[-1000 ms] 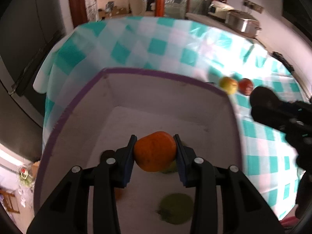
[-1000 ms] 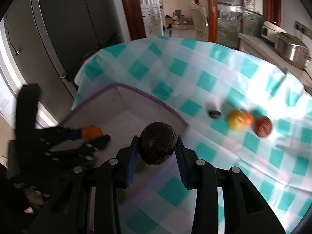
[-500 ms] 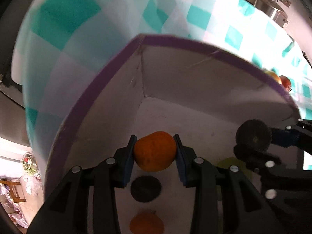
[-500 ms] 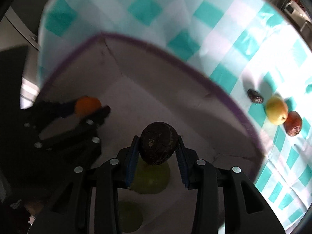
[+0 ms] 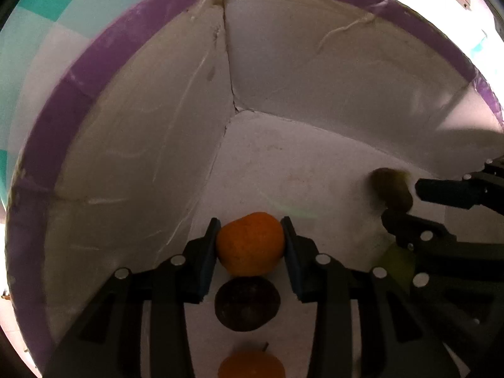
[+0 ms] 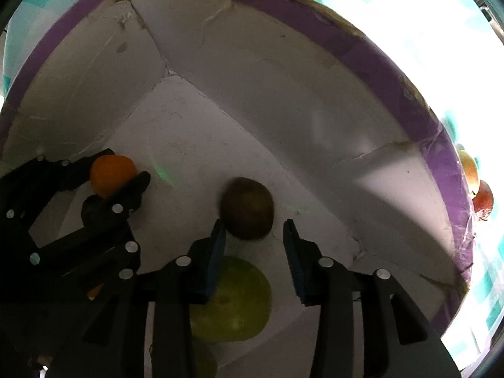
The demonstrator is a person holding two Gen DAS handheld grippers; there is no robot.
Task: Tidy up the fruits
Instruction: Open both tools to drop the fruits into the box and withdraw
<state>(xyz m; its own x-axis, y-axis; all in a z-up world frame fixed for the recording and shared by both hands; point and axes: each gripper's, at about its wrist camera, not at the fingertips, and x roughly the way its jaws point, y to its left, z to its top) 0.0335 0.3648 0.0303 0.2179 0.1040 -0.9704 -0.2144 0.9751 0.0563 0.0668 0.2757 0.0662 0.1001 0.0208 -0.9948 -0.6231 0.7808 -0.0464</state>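
Observation:
Both grippers are down inside a white box with a purple rim point(image 5: 104, 53). My left gripper point(image 5: 250, 242) is shut on an orange point(image 5: 250, 242), just above the box floor; it also shows in the right wrist view point(image 6: 111, 174). My right gripper point(image 6: 253, 245) is open, and a dark brown round fruit point(image 6: 247, 208) lies loose just past its fingertips, seen blurred in the left wrist view point(image 5: 392, 189). A green apple point(image 6: 233, 299) lies under the right gripper. A dark fruit point(image 5: 247, 304) and another orange point(image 5: 252, 365) lie under the left gripper.
The box wall point(image 6: 283, 78) rises close around both grippers. Outside the rim on the teal checked cloth point(image 6: 491, 286) lie a yellow apple point(image 6: 469, 170) and a red fruit point(image 6: 483, 200).
Both grippers have gone down deeper into the box. My right gripper has opened and let go of the dark brown fruit, which now lies on the box floor. The left still holds the orange.

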